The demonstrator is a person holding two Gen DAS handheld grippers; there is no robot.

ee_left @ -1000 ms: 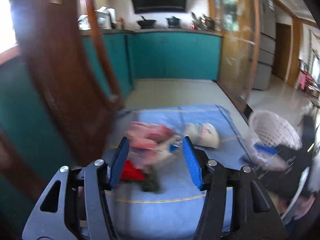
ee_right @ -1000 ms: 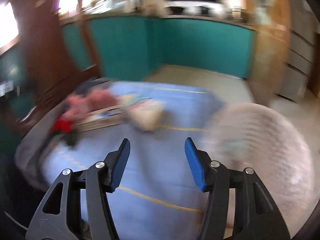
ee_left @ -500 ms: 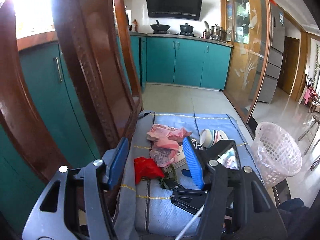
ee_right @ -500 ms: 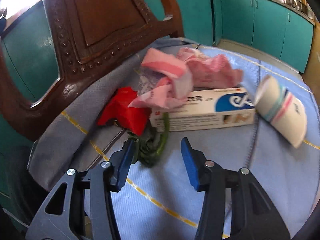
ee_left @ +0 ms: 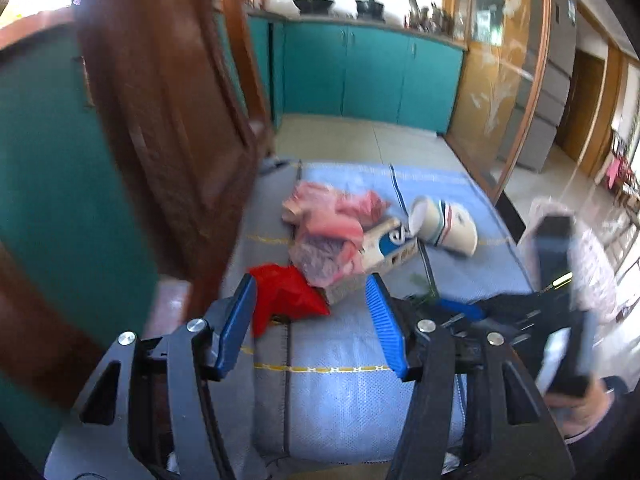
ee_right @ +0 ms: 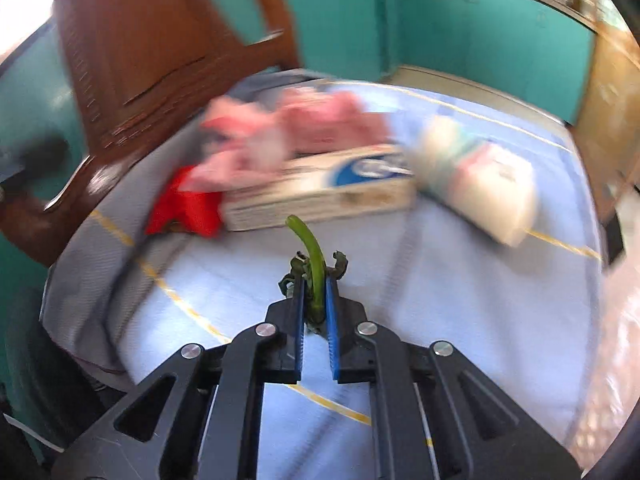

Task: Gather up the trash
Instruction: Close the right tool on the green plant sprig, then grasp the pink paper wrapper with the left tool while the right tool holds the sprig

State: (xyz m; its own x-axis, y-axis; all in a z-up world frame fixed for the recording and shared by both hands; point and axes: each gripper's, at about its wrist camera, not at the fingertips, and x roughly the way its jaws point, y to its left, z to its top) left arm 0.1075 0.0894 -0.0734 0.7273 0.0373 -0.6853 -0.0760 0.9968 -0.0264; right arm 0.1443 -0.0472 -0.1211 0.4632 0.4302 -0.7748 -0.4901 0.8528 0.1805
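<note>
The right gripper [ee_right: 315,284] is pinched narrow on a wilted green stem [ee_right: 310,248], its 2 blue pads pressing the stalk, which curls up above the blue cloth [ee_right: 460,300]. The left gripper [ee_left: 310,312] stands wide, holding nothing, above the near part of that cloth. On the cloth lie a white and blue carton [ee_right: 320,188], a red wrapper [ee_right: 184,208] just left of it, crumpled pink plastic [ee_right: 280,132] behind it, and a tipped paper cup [ee_right: 476,184] at its right end. A white basket [ee_left: 592,268] sits right of the cloth, blurred.
</note>
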